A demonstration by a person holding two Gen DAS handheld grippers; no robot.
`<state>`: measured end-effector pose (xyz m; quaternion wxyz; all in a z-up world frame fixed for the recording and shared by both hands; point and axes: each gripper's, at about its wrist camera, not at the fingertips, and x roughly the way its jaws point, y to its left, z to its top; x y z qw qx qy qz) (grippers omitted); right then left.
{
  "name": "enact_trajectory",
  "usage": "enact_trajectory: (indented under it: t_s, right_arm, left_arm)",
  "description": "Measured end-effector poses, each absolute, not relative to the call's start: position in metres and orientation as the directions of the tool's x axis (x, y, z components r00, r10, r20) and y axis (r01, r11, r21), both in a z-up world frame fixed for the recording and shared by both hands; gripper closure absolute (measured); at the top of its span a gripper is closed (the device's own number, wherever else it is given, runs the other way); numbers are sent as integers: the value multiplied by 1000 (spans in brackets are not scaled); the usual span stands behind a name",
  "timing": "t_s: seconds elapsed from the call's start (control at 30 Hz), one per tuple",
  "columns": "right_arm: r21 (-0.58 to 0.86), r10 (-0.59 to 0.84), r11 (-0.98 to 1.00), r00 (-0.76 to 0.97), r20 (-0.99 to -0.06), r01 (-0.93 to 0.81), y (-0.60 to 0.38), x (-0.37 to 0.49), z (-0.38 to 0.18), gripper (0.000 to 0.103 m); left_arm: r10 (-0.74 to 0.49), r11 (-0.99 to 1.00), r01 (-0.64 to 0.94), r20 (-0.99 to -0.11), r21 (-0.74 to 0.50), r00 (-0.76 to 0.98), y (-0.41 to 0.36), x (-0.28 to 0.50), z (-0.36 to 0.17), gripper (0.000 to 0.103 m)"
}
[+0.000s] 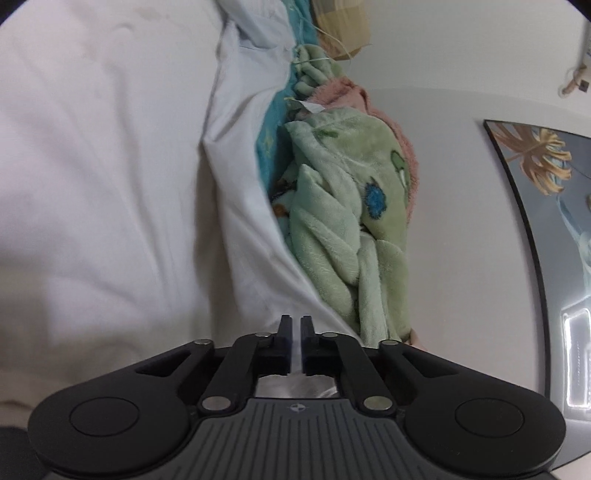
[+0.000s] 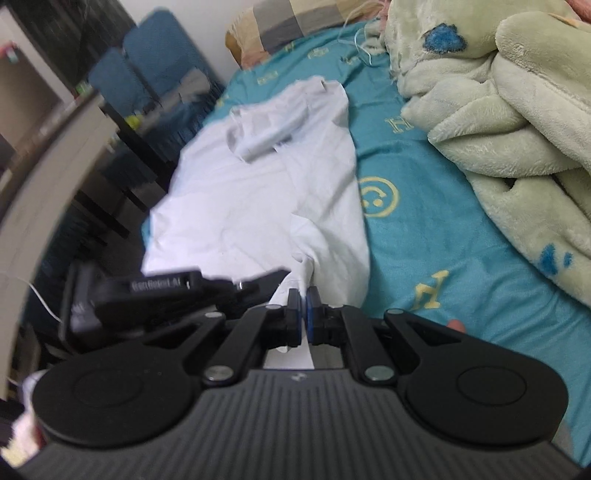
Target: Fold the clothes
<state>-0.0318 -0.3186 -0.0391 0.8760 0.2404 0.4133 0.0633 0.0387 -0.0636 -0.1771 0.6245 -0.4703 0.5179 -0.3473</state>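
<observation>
A white t-shirt (image 2: 251, 192) lies spread on the teal bed sheet (image 2: 436, 236), its collar end far from me. My right gripper (image 2: 304, 300) is shut on the shirt's near hem, with cloth bunched between the pads. My left gripper (image 1: 294, 325) is shut on a fold of the same white shirt (image 1: 110, 184), which fills the left half of the left wrist view as a lifted sheet of cloth. The left gripper's body (image 2: 166, 288) also shows in the right wrist view, just left of the right gripper.
A rumpled green fleece blanket (image 2: 509, 122) lies on the bed to the right, also in the left wrist view (image 1: 347, 229), with a pink blanket (image 1: 402, 147) behind it. A plaid pillow (image 2: 288, 22) is at the head. Dark furniture and blue chairs (image 2: 147, 70) stand left of the bed.
</observation>
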Motion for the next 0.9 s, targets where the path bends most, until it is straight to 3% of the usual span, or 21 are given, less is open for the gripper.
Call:
enact_trajectory:
  t_s: [0.03, 0.1, 0.2, 0.3, 0.43, 0.53, 0.67, 0.77, 0.9]
  right_arm:
    - [494, 321, 865, 659, -680, 88, -321, -33, -38, 98]
    - [528, 339, 845, 674, -657, 89, -325, -36, -38, 98]
    - [565, 359, 820, 689, -629, 89, -329, -40, -37, 98]
    - [587, 371, 805, 698, -612, 87, -332, -42, -38, 98]
    - [602, 381, 794, 700, -604, 87, -333, -41, -39, 98]
    - [589, 376, 804, 697, -611, 83, -331, -41, -39, 98]
    - [545, 351, 835, 688, -635, 77, -325, -40, -37, 98]
    - [484, 327, 873, 665, -672, 60, -316, -38, -35, 98]
    - [356, 304, 934, 587, -751, -28, -289, -32, -36, 97]
  left_arm:
    - [-924, 309, -74, -317, -948, 213, -63, 37, -180, 79]
    - [-931, 291, -114, -309, -950, 195, -63, 32, -185, 44]
    - [-954, 174, -181, -211, -968, 214, -63, 30, -191, 25]
    - [-968, 68, -219, -117, -973, 221, -69, 30, -195, 23]
    - [-977, 20, -223, -66, -975, 201, -81, 27, -197, 24]
    - [-977, -5, -218, -42, -976, 211, -82, 24, -198, 28]
    - [-966, -7, -213, -48, -977, 253, -75, 26, -195, 58]
    - [-962, 76, -203, -125, -976, 241, -69, 27, -192, 85]
    - [-933, 293, -80, -303, -953, 192, -57, 24, -167, 93]
